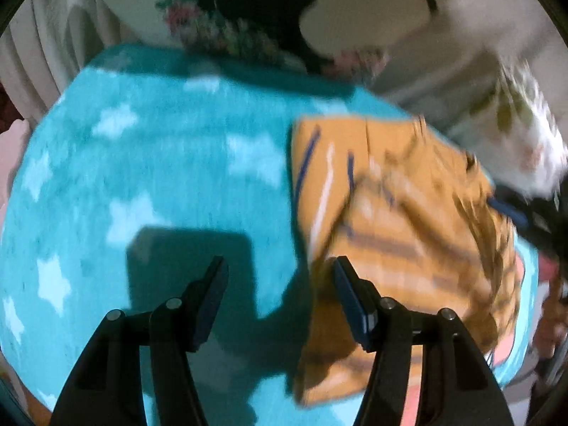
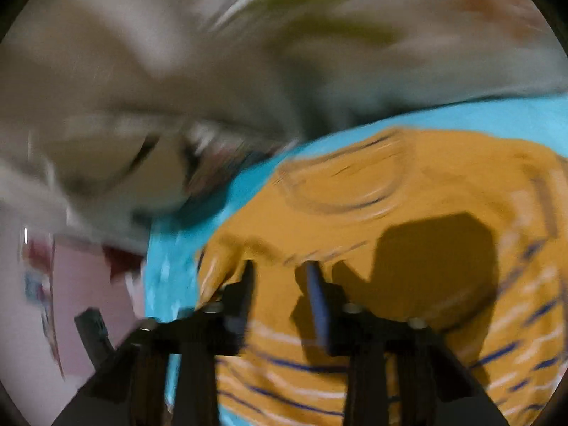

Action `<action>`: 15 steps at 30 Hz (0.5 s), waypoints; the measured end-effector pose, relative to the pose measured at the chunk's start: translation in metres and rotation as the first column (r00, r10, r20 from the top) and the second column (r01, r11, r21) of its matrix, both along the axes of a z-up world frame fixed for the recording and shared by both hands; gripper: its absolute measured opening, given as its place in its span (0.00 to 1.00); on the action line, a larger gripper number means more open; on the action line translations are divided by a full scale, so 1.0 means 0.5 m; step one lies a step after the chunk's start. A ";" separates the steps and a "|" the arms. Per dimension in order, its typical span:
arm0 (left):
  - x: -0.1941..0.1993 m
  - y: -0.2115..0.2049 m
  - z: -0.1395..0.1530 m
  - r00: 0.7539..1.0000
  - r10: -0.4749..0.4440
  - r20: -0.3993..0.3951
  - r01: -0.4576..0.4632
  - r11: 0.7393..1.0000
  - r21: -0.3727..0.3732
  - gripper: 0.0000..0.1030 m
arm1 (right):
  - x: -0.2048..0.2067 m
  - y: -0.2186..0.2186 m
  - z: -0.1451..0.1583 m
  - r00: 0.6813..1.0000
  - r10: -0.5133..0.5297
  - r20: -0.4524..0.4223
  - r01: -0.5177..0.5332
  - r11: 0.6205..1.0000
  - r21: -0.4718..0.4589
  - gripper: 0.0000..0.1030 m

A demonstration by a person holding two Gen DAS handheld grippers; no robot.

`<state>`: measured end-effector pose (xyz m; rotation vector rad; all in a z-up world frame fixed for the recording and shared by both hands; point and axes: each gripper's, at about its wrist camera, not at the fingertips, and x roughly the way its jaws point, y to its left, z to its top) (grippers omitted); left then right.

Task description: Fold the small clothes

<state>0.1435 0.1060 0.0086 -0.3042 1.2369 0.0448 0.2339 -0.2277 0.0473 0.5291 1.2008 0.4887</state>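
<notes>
Both views blurred by motion; fine detail is unreliable.

Left wrist view: left gripper (image 1: 280,269) hovers over a turquoise blanket (image 1: 159,163) printed with pale stars. Its fingers (image 1: 213,284) stand wide apart with nothing between them. Right finger's tip overlaps the near-left edge of the orange striped shirt (image 1: 397,213); touching or just above it, cannot tell. The shirt lies on the right part of the blanket, rumpled, with blue and white stripes showing. Gripper's shadow falls on the blanket under the fingers.

Beyond the blanket: a floral cloth (image 1: 213,32) and a dark shape (image 1: 269,3) at the far edge, a white flowered fabric (image 1: 514,117) to the right.

Right wrist view: right gripper (image 2: 280,273) sits low over the shirt (image 2: 408,195), near its left edge. Fingers (image 2: 316,301) are narrowly parted. A raised fold of orange cloth lies against the left finger; whether any cloth is pinched, cannot tell. Neckline ring visible further up the shirt. Blanket (image 2: 497,117) shows around the shirt's upper and left edges. Pale smeared bedding (image 2: 177,88) fills the upper view.
</notes>
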 end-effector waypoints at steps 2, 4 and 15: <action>-0.026 -0.016 -0.014 0.999 -0.019 -0.029 0.019 1.000 0.008 0.59 | -0.007 0.075 -0.006 0.994 0.112 0.018 -0.110 0.992 -0.063 0.17; -0.053 -0.019 -0.022 0.999 -0.025 -0.044 0.025 1.000 0.011 0.59 | -0.014 0.141 -0.026 0.980 0.198 0.010 -0.195 0.974 -0.112 0.17; -0.110 0.043 -0.017 0.998 0.052 -0.041 -0.054 0.998 -0.039 0.58 | 0.078 0.363 -0.103 0.942 0.334 -0.034 -0.329 0.900 -0.287 0.16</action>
